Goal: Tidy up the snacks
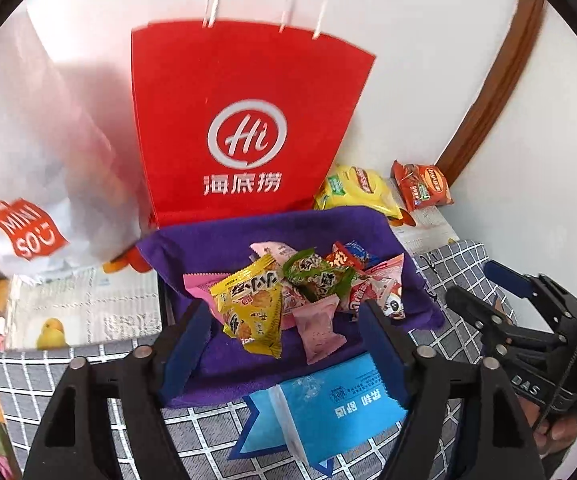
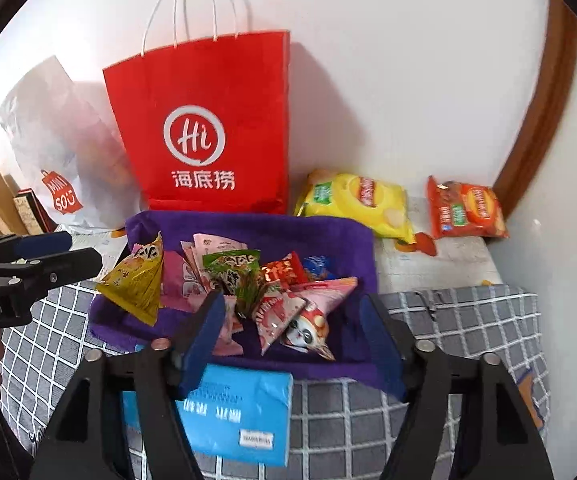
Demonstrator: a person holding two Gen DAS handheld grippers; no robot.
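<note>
A pile of small snack packets lies on a purple cloth [image 1: 216, 240] [image 2: 272, 228]: a yellow triangular packet [image 1: 250, 308] [image 2: 138, 280], a green one [image 1: 316, 274] [image 2: 230, 270], pink ones [image 1: 318, 330] and a panda-print one [image 2: 308, 328]. My left gripper [image 1: 288, 320] is open and empty, hovering just before the pile; it also shows at the left of the right wrist view [image 2: 48, 252]. My right gripper [image 2: 294, 320] is open and empty over the pile's near side. A yellow chip bag [image 2: 358, 200] and an orange chip bag [image 2: 466, 210] lie behind.
A red paper bag [image 1: 244, 120] [image 2: 208, 120] stands against the wall behind the cloth, a white Miniso bag [image 1: 40, 160] to its left. A blue tissue pack [image 1: 320, 404] [image 2: 232, 412] lies in front on the grey checked cloth [image 2: 448, 360]. Books [image 2: 4, 204] stand far left.
</note>
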